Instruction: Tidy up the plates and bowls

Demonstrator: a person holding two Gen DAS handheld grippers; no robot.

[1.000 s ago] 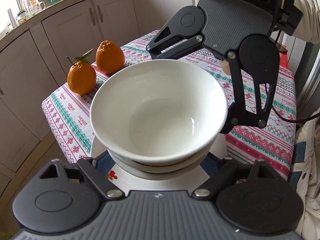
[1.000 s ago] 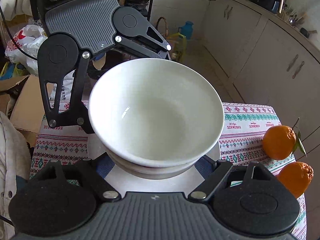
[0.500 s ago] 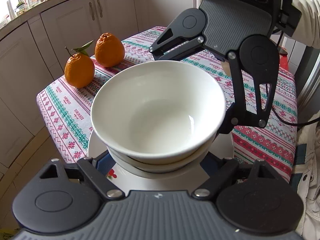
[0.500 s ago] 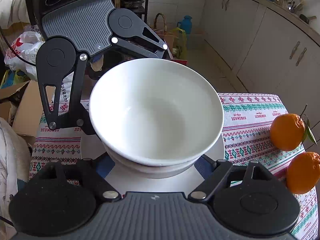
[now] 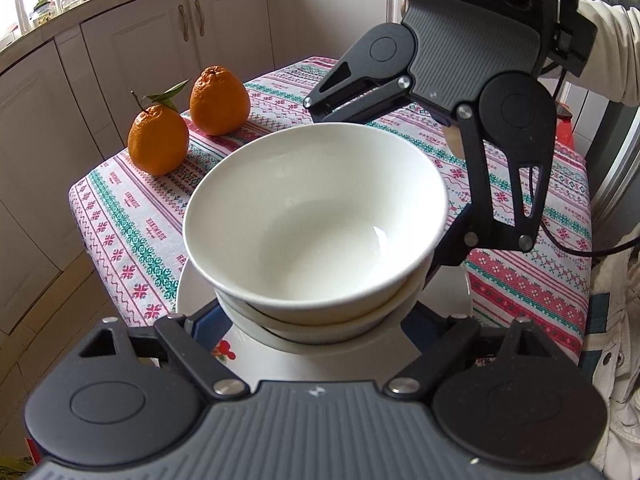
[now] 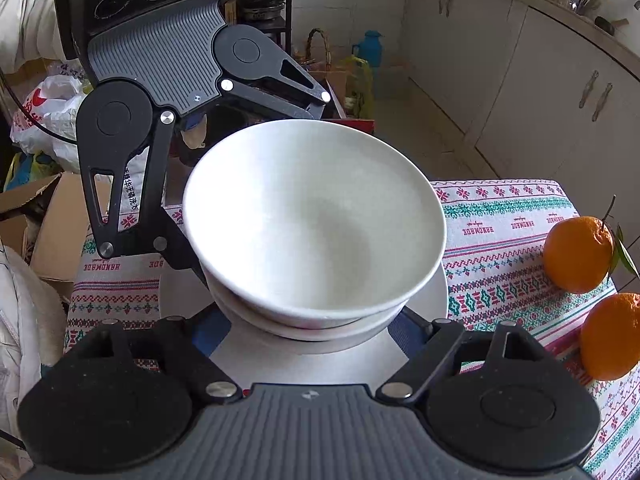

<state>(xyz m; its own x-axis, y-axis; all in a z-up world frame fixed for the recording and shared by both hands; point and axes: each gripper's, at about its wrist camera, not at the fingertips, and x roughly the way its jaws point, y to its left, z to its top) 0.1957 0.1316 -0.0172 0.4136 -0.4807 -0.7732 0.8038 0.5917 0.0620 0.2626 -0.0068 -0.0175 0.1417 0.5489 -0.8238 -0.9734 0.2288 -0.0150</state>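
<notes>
Top white bowl [image 5: 316,216] sat nested in second bowl [image 5: 320,322] on white plate [image 5: 320,360], near tablecloth [image 5: 132,224] edge.

Left gripper [image 5: 316,320] and right gripper [image 6: 312,320] bracketed bowl stack from opposite sides, probably to steady the nesting.

Left jaws had just been opening, stack between them; contact hidden for both.

Two oranges [image 5: 158,140] well apart from plate.

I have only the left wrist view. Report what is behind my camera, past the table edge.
Observer: A cardboard box sits beside the table, lower than its edge.
Operator: Continue. Say what is near the box.
Observer: A white plastic bag with red print lies beyond it.
Operator: Now look farther out.
Observer: A blue jug stands farther off, behind a yellow-green bag.
</notes>
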